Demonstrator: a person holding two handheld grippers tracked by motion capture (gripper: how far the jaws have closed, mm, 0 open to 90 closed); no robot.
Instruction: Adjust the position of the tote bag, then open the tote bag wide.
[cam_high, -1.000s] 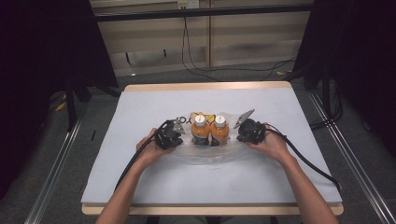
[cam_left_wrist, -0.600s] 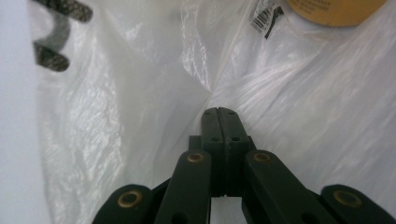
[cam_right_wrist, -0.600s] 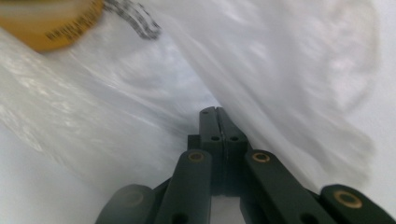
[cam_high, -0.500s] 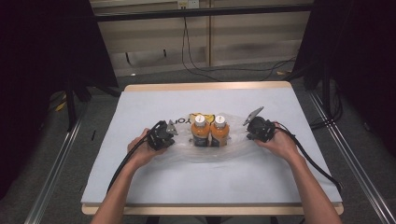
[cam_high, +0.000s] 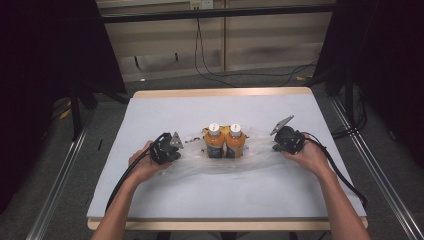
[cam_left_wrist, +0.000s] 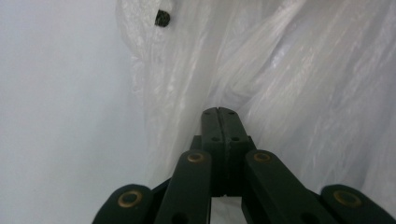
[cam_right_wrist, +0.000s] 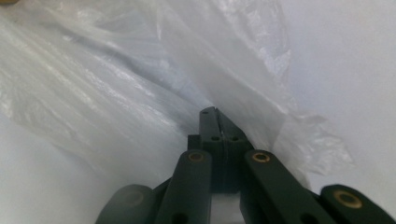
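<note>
Two orange bottles (cam_high: 224, 142) with white caps stand upright side by side, touching, near the middle of the white-covered bench (cam_high: 150, 200), and they sit inside a clear plastic bag (cam_high: 250, 159) that lies flattened around them. Left of the bottles, the left gripper (cam_high: 172, 148) is closed on the bag's left end; in the left gripper view its black jaws are pressed together with the crinkled film (cam_left_wrist: 289, 79) bunched at their tips. Right of the bottles, the right gripper (cam_high: 278, 145) is likewise clamped on the bag's right end, jaws together, with film (cam_right_wrist: 116, 93) spreading away from the tips in the right gripper view. Both hands rest low on the bench, well apart from each other, with the bottles between them and the bag spread wide from one gripper to the other
</note>
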